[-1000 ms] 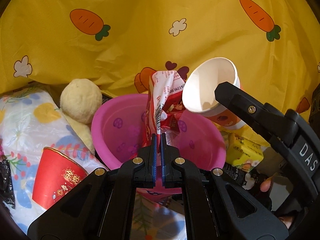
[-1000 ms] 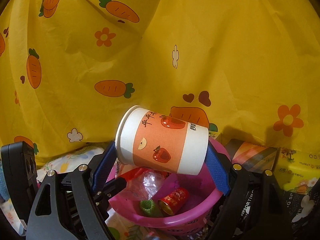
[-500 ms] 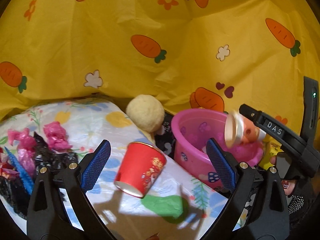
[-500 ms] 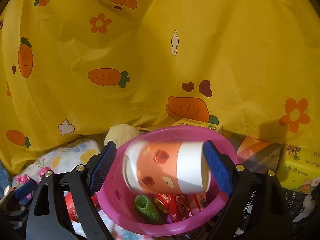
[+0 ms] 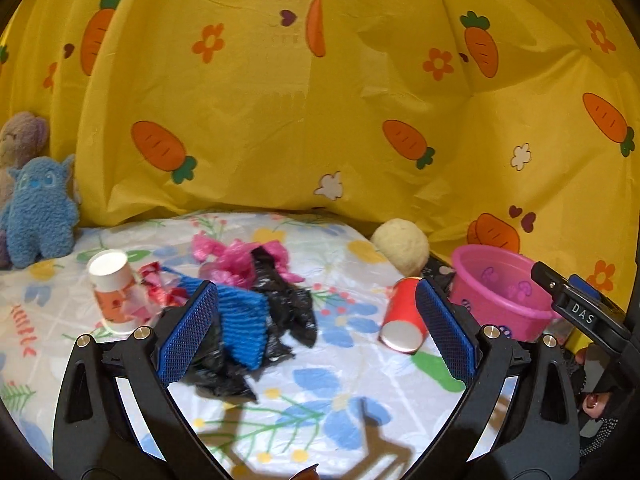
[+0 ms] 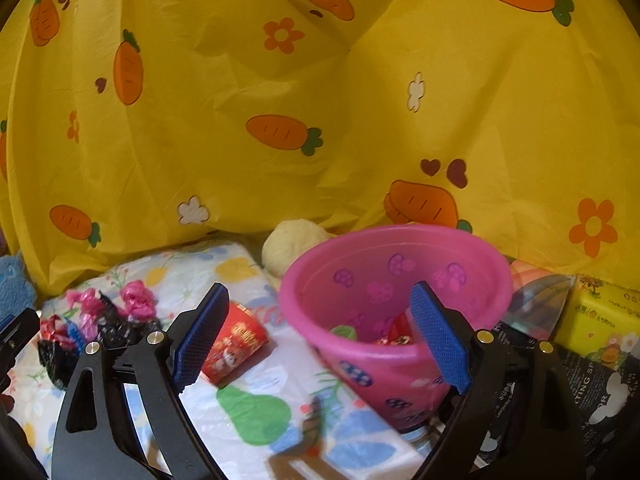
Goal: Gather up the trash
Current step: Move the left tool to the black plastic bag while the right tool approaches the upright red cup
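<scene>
Both grippers stand wide and empty: the left gripper (image 5: 316, 332) over the black bag (image 5: 280, 320), the right gripper (image 6: 320, 336) before the one pink bucket (image 6: 400, 280). Left of the bucket lie one red cup (image 6: 236, 344), one white cup (image 5: 112, 292) and pink scraps (image 5: 236, 260).

On the worktop (image 5: 340, 400), a tipped cup (image 5: 402, 320) lies at my two o'clock, a bucket (image 5: 504, 304) right of it, a bag heap (image 5: 260, 300) at eleven.

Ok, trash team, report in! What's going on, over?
Left gripper open, empty. Right gripper open, empty. Pink bucket holds some trash. Red cup, black bag, white cup not yet collected. Nothing blocking.
</scene>
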`<control>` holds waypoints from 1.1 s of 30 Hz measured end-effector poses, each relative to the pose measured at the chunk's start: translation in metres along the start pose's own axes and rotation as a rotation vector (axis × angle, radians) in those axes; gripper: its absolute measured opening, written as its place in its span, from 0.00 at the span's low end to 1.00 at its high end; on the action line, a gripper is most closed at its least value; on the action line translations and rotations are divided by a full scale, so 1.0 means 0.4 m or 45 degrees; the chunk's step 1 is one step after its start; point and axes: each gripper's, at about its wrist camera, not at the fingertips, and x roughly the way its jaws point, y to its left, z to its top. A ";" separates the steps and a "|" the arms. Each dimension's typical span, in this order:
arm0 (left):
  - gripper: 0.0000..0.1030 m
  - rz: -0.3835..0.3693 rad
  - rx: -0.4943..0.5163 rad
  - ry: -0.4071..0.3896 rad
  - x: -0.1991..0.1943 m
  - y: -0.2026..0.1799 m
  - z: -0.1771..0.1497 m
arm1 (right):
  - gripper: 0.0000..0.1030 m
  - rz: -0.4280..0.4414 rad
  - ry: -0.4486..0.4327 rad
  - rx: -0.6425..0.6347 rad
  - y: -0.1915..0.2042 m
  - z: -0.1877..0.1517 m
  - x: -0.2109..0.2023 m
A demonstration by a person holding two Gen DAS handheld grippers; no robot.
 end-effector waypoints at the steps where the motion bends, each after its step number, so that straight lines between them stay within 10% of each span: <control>1: 0.94 0.035 -0.012 0.003 -0.011 0.024 -0.011 | 0.86 0.012 0.020 -0.012 0.019 -0.012 0.003; 15: 0.94 0.385 -0.173 -0.017 -0.124 0.288 -0.079 | 0.86 0.091 0.169 -0.118 0.225 -0.088 0.059; 33: 0.94 0.430 -0.249 0.011 -0.142 0.380 -0.110 | 0.86 0.018 0.304 -0.063 0.271 -0.098 0.182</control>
